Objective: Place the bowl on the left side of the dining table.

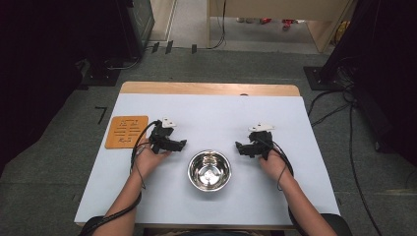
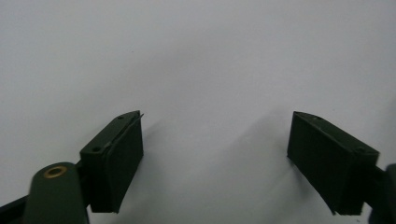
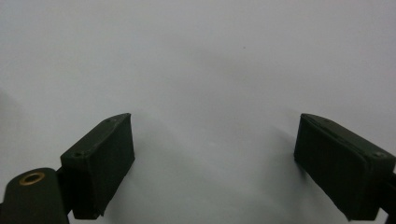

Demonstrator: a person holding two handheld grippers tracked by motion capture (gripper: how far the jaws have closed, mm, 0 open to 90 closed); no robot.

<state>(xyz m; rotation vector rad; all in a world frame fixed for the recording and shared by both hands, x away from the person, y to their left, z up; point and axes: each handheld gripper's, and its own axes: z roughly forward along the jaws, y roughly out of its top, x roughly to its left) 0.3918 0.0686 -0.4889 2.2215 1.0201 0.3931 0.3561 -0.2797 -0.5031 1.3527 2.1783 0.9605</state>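
Observation:
A shiny steel bowl (image 1: 209,169) stands empty at the middle of the white table top (image 1: 211,108), between the person's two hands. Left of the bowl, my left gripper (image 1: 173,143) rests low over the table. In the left gripper view its jaws (image 2: 217,123) stand apart over bare white surface with nothing between them. My right gripper (image 1: 247,148) sits to the right of the bowl, a short gap from its rim. Its jaws (image 3: 215,122) are open too, with just white table between the pads.
An orange square mat (image 1: 126,131) with cut slots lies at the table's left edge, just beyond the left hand. Cables trail from both grippers along the forearms. Dark stands and floor cables (image 1: 344,103) surround the table.

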